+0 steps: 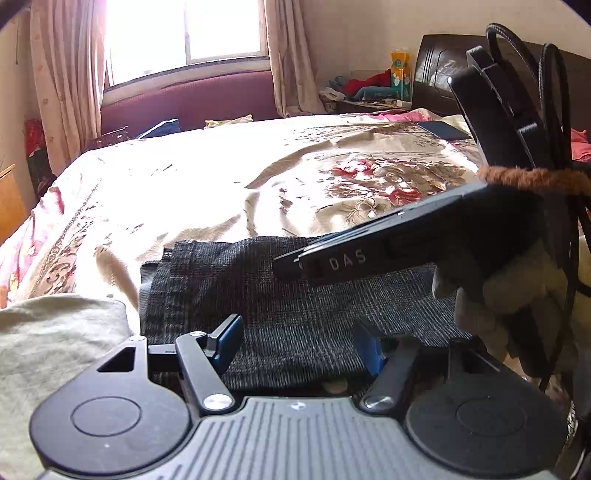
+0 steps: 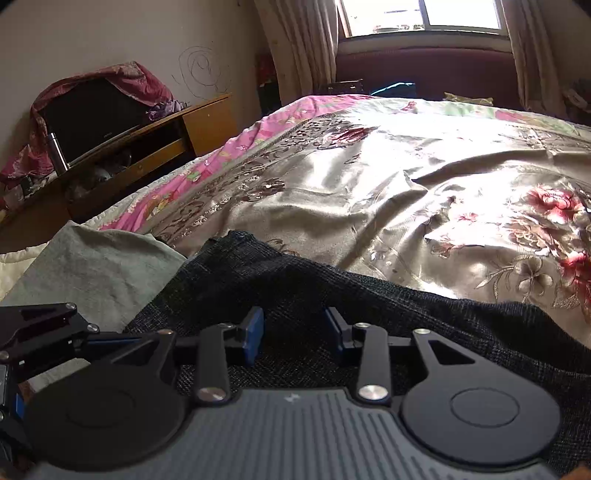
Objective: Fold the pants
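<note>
Dark grey checked pants (image 1: 280,295) lie folded on a floral bedspread (image 1: 207,184), close in front of both grippers. My left gripper (image 1: 297,341) is open, its blue-padded fingers just over the near edge of the pants. My right gripper (image 2: 293,330) is open too, low over the pants (image 2: 332,295), which rise in a hump before it. The right gripper's body, held in a gloved hand, shows at the right of the left wrist view (image 1: 388,251), above the pants.
A pale green cloth (image 1: 55,350) lies left of the pants, also in the right wrist view (image 2: 92,269). A wooden cabinet with a TV (image 2: 110,136) stands left of the bed. A window (image 1: 184,33) and a dark headboard (image 1: 443,70) lie beyond.
</note>
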The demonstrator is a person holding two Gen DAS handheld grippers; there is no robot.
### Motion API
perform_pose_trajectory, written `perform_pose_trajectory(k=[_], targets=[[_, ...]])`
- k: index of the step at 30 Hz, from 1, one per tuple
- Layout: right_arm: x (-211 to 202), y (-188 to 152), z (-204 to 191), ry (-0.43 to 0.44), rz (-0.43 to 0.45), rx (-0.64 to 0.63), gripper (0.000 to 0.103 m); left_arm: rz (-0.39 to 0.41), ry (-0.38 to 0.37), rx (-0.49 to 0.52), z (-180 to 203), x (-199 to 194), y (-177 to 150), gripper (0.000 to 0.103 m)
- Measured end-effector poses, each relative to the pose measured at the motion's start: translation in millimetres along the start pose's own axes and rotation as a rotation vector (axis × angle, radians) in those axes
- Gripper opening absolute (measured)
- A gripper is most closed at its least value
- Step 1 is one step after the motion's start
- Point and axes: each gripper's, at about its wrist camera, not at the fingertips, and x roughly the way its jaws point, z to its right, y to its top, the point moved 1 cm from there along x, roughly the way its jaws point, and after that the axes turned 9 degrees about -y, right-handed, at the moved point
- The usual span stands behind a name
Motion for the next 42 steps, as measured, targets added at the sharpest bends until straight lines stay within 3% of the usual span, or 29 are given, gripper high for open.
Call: perform_pose_trajectory(k=[2, 4, 5, 8, 11, 15, 18, 20, 22, 25, 26, 32, 36, 40, 42], targets=[[20, -3, 8, -0.013, -0.021, 0.034, 0.037, -0.027, 0.006, 0.003, -7, 21, 1, 0.078], [35, -5, 11, -0.016, -0.041, 0.042, 0.038, -0.121, 0.049, -0.005, -14, 45, -5, 0.079], [37, -5, 13, -0.010, -0.035, 0.039, 0.038, -0.131, 0.039, -0.012, -17, 50, -8, 0.079], [20, -2, 25, 0.012, -0.031, 0.088, 0.038, -0.134, 0.036, -0.024, -14, 46, -6, 0.079], [-26, -5, 63, -0.015, 0.018, 0.183, 0.038, -0.143, 0.071, 0.007, -8, 45, -2, 0.079], [-93, -23, 142, -0.191, 0.063, 0.303, 0.043, -0.130, 0.064, 0.021, 8, 37, 3, 0.079], [-121, -47, 189, -0.300, 0.025, 0.371, 0.045, -0.111, 0.040, 0.042, 21, 38, 10, 0.079], [-128, -64, 213, -0.322, -0.017, 0.442, 0.045, -0.110, 0.003, 0.062, 34, 42, 16, 0.079], [-129, -80, 230, -0.291, -0.042, 0.522, 0.045, -0.134, -0.021, 0.103, 50, 53, 19, 0.079], [-116, -95, 245, -0.119, -0.091, 0.654, 0.045, -0.264, -0.038, 0.190, 70, 81, 16, 0.080], [-114, -95, 245, -0.102, -0.092, 0.654, 0.046, -0.277, -0.028, 0.211, 75, 86, 19, 0.079], [-111, -95, 255, -0.010, -0.109, 0.658, 0.048, -0.244, -0.099, 0.152, 90, 86, 39, 0.079], [-119, -91, 253, 0.087, -0.062, 0.664, 0.045, -0.260, -0.135, 0.155, 112, 103, 34, 0.079], [-91, -92, 252, 0.095, -0.140, 0.650, 0.046, -0.266, -0.156, 0.166, 128, 116, 34, 0.080], [-86, -91, 249, 0.115, -0.133, 0.666, 0.047, -0.268, -0.149, 0.164, 133, 120, 37, 0.080]])
